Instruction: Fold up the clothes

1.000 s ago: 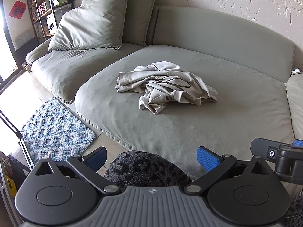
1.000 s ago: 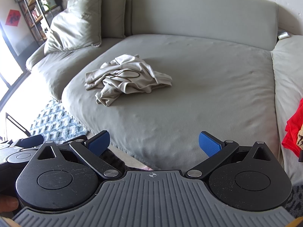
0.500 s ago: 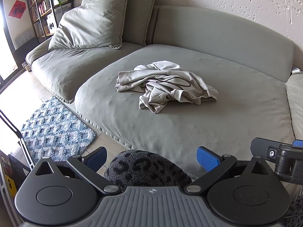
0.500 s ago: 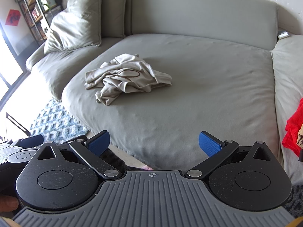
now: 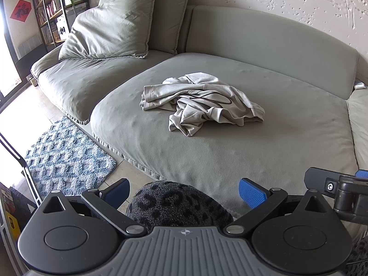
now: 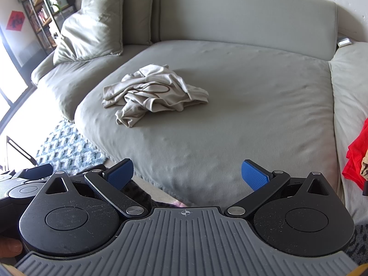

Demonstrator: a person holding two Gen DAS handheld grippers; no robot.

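Note:
A crumpled light grey garment lies in a heap on the wide grey-green sofa seat; it also shows in the right wrist view. My left gripper is open and empty, held well short of the sofa's front edge, far from the garment. My right gripper is open and empty, also in front of the sofa edge. The right gripper's body shows at the right edge of the left wrist view.
Two grey-green pillows lean at the sofa's back left. A blue patterned rug lies on the floor at left. A red cloth sits on the right cushion. A dark leopard-patterned fabric is just below my left gripper. A bookshelf stands far left.
The right wrist view has shifted slightly, the garment sitting a little lower in frame. The left gripper has not visibly moved. Both stay open.

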